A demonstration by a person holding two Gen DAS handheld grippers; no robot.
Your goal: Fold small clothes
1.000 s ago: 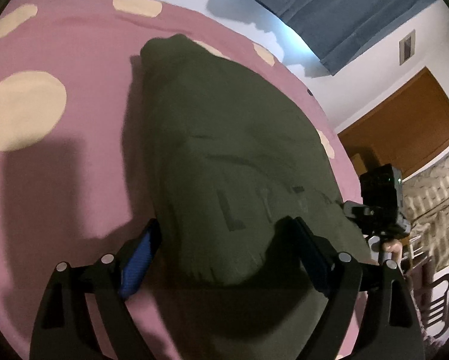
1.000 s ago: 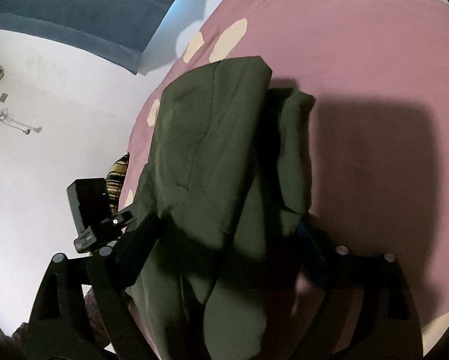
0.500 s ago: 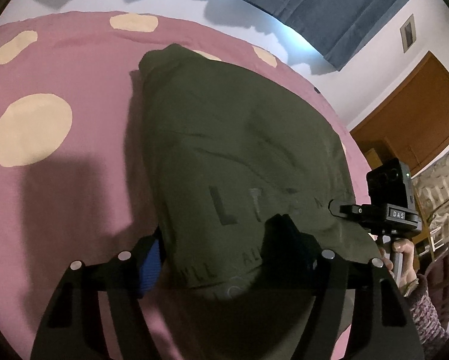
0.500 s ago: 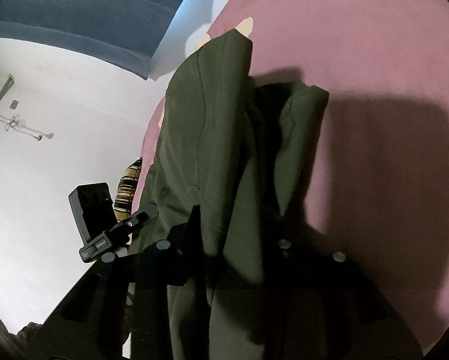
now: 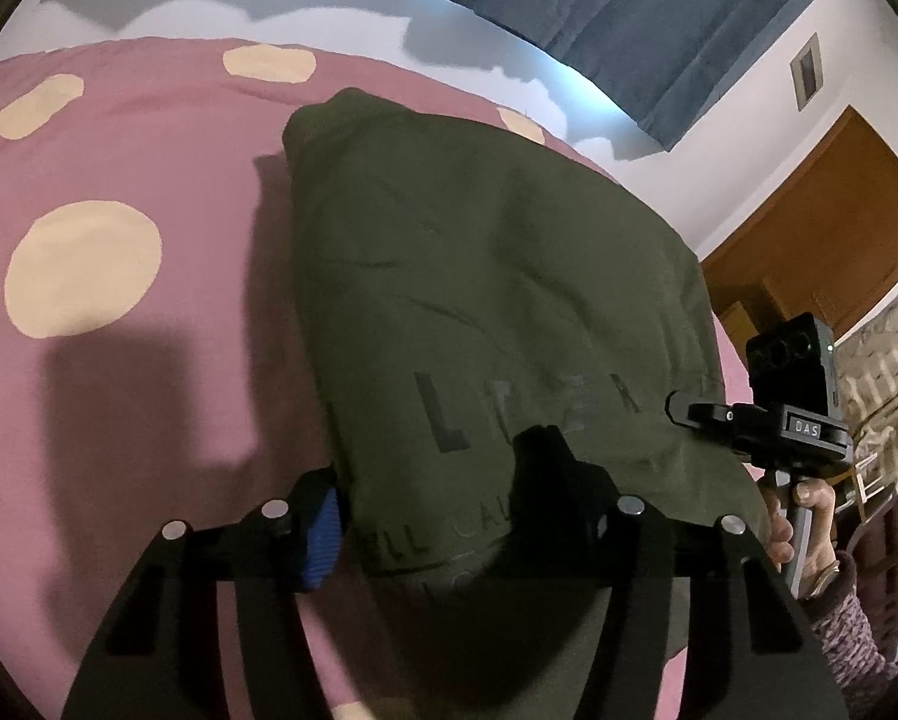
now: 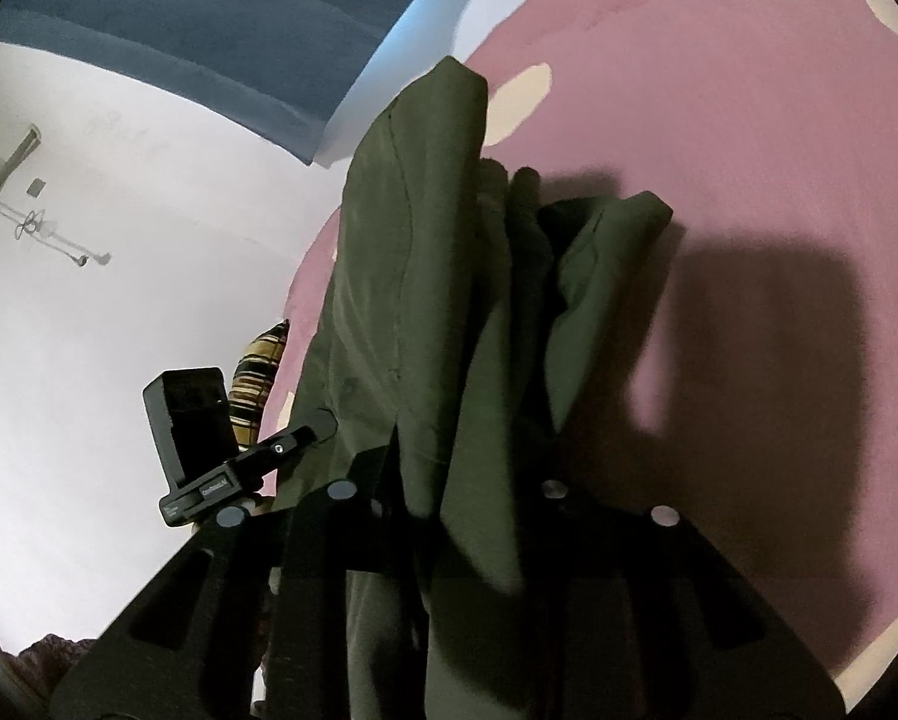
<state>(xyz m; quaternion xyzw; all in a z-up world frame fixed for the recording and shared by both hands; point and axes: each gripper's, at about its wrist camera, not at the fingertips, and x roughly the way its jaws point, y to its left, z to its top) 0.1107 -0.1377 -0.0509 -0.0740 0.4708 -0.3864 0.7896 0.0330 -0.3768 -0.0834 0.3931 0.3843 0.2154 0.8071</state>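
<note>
An olive green garment with dark printed letters lies on a pink bedspread with cream dots. Its near edge is bunched between the fingers of my left gripper, whose jaws are closing, the blue pad against the cloth. In the right wrist view the same garment rises in hanging folds from my right gripper, whose jaws are closing and pinch it. Each gripper's camera mount shows in the other's view: the right gripper at the garment's right edge, the left gripper at its left edge.
A person's hand in a knitted sleeve holds the right gripper's handle. Blue curtains hang behind the bed and a wooden door stands at the right. A striped cushion lies at the bed's edge. Bare bedspread stretches beyond the garment.
Both grippers' jaws have narrowed onto the garment's near edge. The right gripper has risen a little, and the cloth now hangs from it in upright folds.
</note>
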